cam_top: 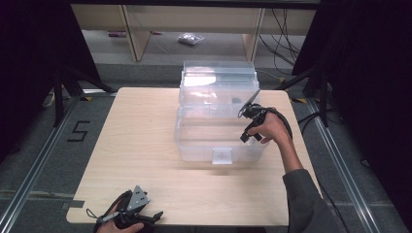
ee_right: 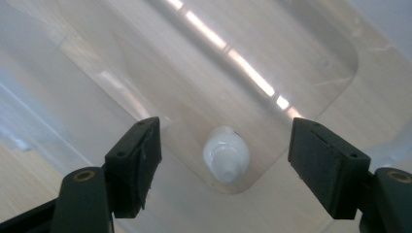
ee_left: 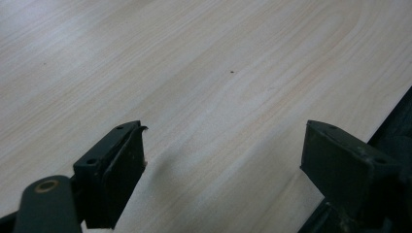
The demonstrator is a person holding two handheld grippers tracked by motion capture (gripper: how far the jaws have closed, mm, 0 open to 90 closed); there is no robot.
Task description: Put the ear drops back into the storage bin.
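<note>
A clear plastic bin (cam_top: 204,141) with its lid tipped up at the back stands in the middle of the wooden table (cam_top: 136,145). My right gripper (cam_top: 247,137) hangs over the bin's right front corner, pointing down, jaws open. In the right gripper view a small white bottle (ee_right: 226,158) stands upright in a rounded corner of the bin's floor (ee_right: 272,58), below my right gripper (ee_right: 226,125) and clear of both pads. My left gripper (cam_top: 153,216) rests at the table's front left edge, and its jaws (ee_left: 226,128) are open over bare wood.
The bin's raised lid (cam_top: 218,77) and walls enclose the space around the right gripper. A latch tab (cam_top: 222,155) sticks out at the bin's front. A cable (cam_top: 284,121) loops behind the right hand. Black stands and floor rails flank the table.
</note>
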